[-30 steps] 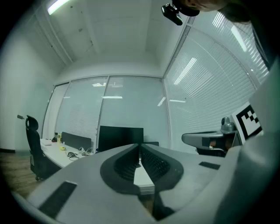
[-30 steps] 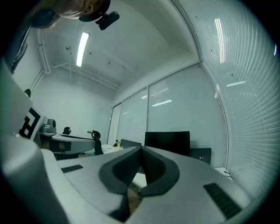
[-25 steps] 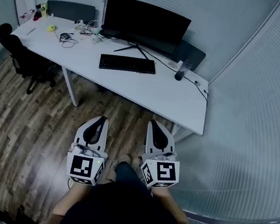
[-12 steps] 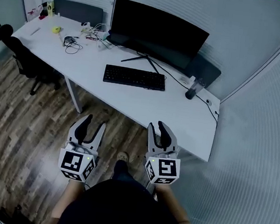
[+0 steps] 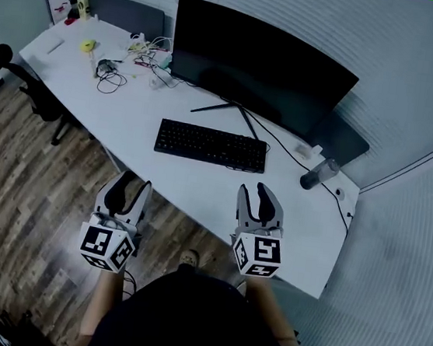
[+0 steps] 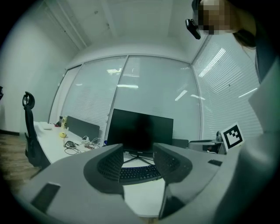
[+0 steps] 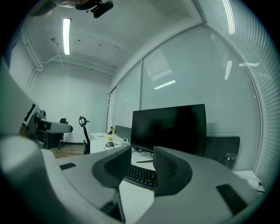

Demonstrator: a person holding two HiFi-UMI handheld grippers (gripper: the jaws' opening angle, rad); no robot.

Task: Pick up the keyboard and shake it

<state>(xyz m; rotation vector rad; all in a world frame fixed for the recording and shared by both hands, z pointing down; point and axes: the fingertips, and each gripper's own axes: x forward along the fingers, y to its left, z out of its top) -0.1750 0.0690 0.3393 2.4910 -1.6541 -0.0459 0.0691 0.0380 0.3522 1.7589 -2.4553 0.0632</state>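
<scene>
The left gripper (image 5: pixel 134 182) is released, its jaws parted with nothing but air between them, and they have just been opening; its tips reach about to the near edge of the white desk (image 5: pixel 199 188), with the wooden floor (image 5: pixel 26 192) below it. Beside it on its right, well apart, the right gripper (image 5: pixel 254 189) is released too, with its jaws likewise just opened and empty, and its tips are over the bare near strip of the desk. Neither gripper touches anything. Ahead of both lies the black keyboard (image 5: pixel 210 145), flat on the desk and well apart from either pair of jaws. It sits forward and to the right of the left gripper and forward and a little to the left of the right gripper. In the left gripper view the keyboard (image 6: pixel 135 173) shows low through the gap between the jaws, and in the right gripper view (image 7: pixel 141 174) it shows the same way. Just beyond the keyboard stands a wide dark monitor (image 5: pixel 261 68) on a thin-legged stand. Forward and to the right of the right gripper, a dark cup (image 5: pixel 318 174) stands near the desk's end. Far off to the left of the left gripper lie tangled cables (image 5: pixel 107 76) and a small yellow object (image 5: pixel 86 46), with a black office chair (image 5: pixel 31 91) at the desk's side.
</scene>
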